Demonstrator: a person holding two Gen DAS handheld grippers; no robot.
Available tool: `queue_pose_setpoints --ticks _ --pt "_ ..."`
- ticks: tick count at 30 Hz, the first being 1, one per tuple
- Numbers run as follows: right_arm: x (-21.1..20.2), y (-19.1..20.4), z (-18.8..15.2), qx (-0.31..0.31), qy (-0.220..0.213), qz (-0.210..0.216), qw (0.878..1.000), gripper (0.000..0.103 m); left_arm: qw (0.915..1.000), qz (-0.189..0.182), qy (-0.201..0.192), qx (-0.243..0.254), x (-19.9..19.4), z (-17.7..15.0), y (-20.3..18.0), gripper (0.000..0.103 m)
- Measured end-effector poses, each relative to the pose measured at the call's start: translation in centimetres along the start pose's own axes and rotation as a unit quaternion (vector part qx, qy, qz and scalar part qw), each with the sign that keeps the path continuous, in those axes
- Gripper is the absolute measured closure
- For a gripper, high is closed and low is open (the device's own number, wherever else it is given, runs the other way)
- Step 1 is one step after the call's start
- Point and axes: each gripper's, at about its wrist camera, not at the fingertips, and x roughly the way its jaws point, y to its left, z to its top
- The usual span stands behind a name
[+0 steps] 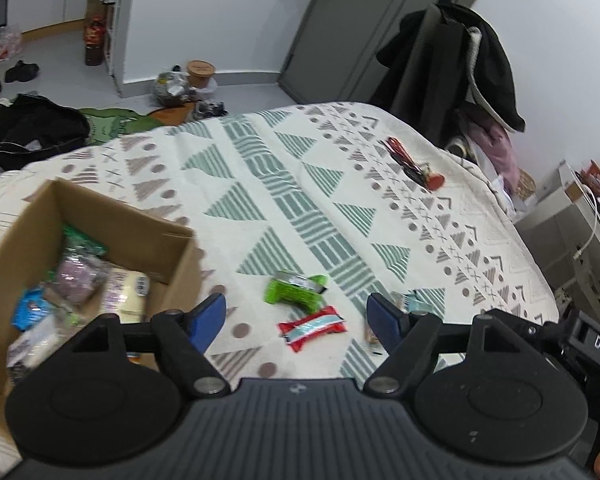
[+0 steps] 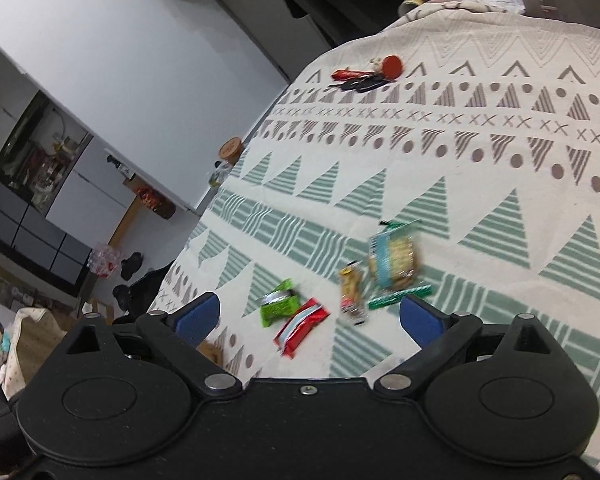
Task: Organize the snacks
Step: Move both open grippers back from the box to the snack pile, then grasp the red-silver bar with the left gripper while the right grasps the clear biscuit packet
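Observation:
A cardboard box [image 1: 168, 236] stands on the patterned bedspread at the left, holding several snack packets. My left gripper [image 1: 298, 318] is open just right of the box, above a green packet [image 1: 294, 290] and a red packet [image 1: 314, 326]. In the right wrist view the same green packet [image 2: 278, 304] and red packet [image 2: 300, 326] lie ahead, beside a small orange-brown packet [image 2: 350, 290] and a clear cracker pack [image 2: 394, 260] with green ends. My right gripper [image 2: 310, 316] is open above them, holding nothing.
A red and black bunch of keys [image 1: 414, 166] [image 2: 366, 72] lies near the far edge of the bedspread [image 1: 260, 184]. Clothes hang on a rack [image 1: 456, 68] beyond the bed. Clothes, shoes and bags lie on the floor at the left.

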Motion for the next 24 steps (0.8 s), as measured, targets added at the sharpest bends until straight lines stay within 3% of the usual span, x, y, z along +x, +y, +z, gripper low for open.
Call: queue_pose_setpoints --ticks 5,9,19,24 --pt "0.4 -1.7 0.7 0.015 -0.011 -0.013 1.000 0.007 0.9997 -0.012 0.013 0.017 2.3 -0.4 -1.4 0.028" --pt "1.3 -2.9 1.1 0.030 -0.009 -0.024 0.999 0.015 0.9990 -0.018 0.025 0.032 4.2 -0.8 -2.2 0.032" --pt "4.4 -4.3 1.5 0.047 0.012 -0.045 0.998 0.027 0.9970 -0.016 0.060 0.047 9.4 -1.2 -2.7 0.051" --pt "6.1 -4.5 1.7 0.051 0.027 -0.055 0.997 0.029 0.9958 -0.012 0.077 0.049 11.9 -1.5 -2.6 0.055"
